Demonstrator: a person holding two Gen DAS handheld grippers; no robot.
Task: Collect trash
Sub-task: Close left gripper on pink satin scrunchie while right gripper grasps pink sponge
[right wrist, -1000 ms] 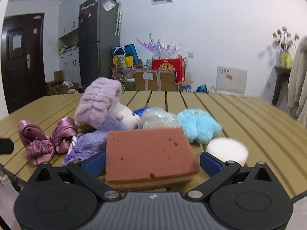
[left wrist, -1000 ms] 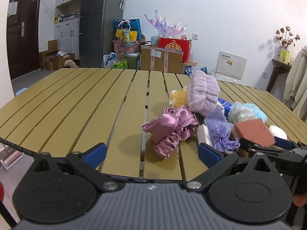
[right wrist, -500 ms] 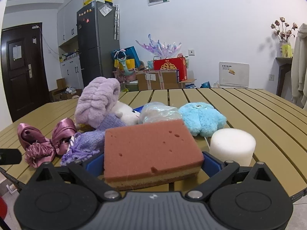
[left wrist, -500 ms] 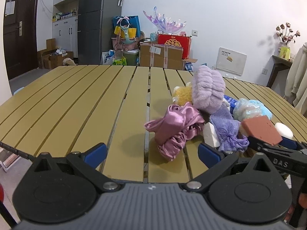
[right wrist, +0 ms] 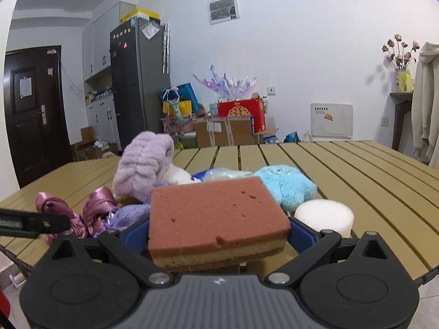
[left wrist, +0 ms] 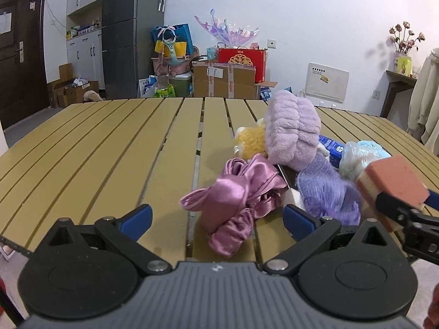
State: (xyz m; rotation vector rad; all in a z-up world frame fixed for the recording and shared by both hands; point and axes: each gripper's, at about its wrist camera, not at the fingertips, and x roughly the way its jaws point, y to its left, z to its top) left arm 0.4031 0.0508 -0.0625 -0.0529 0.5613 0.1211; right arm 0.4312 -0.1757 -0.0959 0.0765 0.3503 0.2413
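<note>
A red-and-yellow sponge (right wrist: 216, 216) is clamped between the blue pads of my right gripper (right wrist: 218, 233), lifted just above the table's near edge; the same sponge (left wrist: 389, 186) shows at the right of the left wrist view. My left gripper (left wrist: 216, 216) stands open at the table's front edge, with a pink satin scrunchie (left wrist: 236, 200) lying between and just beyond its fingertips, not held. Behind it a pile holds a fluffy lilac headband (left wrist: 293, 131), a purple mesh cloth (left wrist: 326, 192), a yellow plush (left wrist: 249, 142) and a blue plush (right wrist: 285, 186).
The yellow slatted table (left wrist: 109, 148) stretches bare to the left and far side. A white foam cylinder (right wrist: 323, 216) stands right of the sponge. Cardboard boxes (left wrist: 225, 82), a fridge (left wrist: 129, 35) and a dark door (left wrist: 19, 63) lie beyond the table.
The right gripper has lifted the sponge a little and tilted upward. The left gripper has edged forward toward the pink scrunchie, still open.
</note>
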